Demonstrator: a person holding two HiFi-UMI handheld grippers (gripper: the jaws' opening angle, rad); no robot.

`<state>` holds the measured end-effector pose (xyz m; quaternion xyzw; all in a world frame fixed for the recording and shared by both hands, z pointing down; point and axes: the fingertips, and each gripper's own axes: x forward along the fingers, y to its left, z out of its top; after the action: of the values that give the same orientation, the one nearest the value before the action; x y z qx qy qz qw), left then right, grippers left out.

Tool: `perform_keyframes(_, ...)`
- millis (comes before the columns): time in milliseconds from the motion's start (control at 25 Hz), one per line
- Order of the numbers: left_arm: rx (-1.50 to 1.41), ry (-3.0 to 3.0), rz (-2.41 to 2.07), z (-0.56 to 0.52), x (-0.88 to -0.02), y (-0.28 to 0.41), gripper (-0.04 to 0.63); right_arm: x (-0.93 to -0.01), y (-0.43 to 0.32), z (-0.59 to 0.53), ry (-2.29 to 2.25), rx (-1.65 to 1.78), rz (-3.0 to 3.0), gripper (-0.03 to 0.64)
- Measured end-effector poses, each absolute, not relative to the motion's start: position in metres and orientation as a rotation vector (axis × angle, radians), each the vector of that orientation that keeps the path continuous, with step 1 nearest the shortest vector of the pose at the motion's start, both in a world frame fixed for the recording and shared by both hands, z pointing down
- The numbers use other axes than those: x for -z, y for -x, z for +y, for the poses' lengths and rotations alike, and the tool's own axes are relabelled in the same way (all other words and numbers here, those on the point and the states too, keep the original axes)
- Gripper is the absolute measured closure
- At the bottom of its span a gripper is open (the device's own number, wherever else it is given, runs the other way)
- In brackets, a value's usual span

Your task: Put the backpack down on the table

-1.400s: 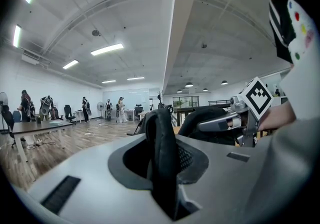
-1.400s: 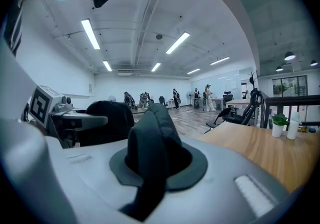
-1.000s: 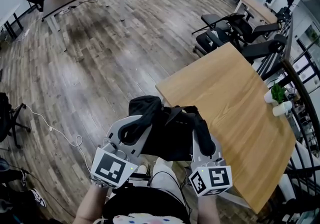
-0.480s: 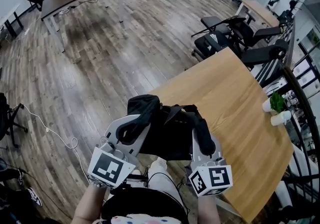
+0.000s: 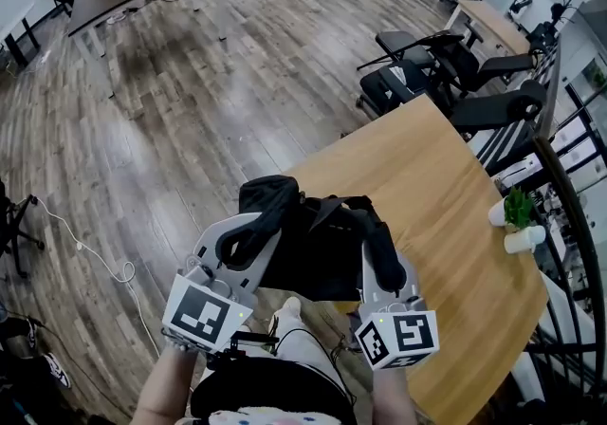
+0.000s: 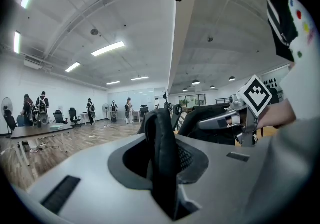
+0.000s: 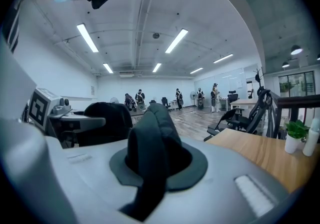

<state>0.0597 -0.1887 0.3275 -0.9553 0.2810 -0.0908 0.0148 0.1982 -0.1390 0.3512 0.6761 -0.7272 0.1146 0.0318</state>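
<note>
Holding the black backpack (image 5: 318,257) up by its two shoulder straps, you have one strap in each tool. Your left gripper (image 5: 248,229) is clenched on the left strap (image 5: 266,212). In the left gripper view that padded band (image 6: 162,153) runs upright through the slot between the jaws, and they pinch it from both sides. Your right gripper (image 5: 376,245) is clamped the same way on the right strap (image 5: 385,252), which in the right gripper view rises as a thick dark loop (image 7: 150,145) out of the closed jaws.

The bag hangs between the two tools, close in front of you. In the head view its body covers the near left corner of the table (image 5: 446,191). From these views you cannot tell whether its underside touches the wood.

The tabletop stretches away to your right, light wood and bare around the bag. A small potted plant (image 5: 518,207) and a white cup (image 5: 521,241) stand at its far right edge, well apart from the backpack. Black office chairs (image 5: 417,72) sit beyond the table's far corner, on the wooden floor (image 5: 190,110).
</note>
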Motion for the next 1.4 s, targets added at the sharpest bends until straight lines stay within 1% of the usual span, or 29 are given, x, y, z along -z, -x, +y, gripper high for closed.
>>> perform_keyframes(640, 0.311, 2.972, 0.886, -0.256, -0.349, -0.153, 0.534, -0.370, -0.294, -0.206, -2.073, -0.372, -2.228, 0.568)
perform_keyframes(1160, 0.316, 2.994, 0.817, -0.295, -0.378, -0.226, 0.534, -0.390, -0.368, -0.236, -2.140, -0.360, -2.145, 0.568)
perform_keyframes(1400, 0.387, 2.979, 0.803, -0.303, -0.400, -0.248, 0.534, -0.408, -0.387, -0.244, -2.153, -0.367, -2.098, 0.568)
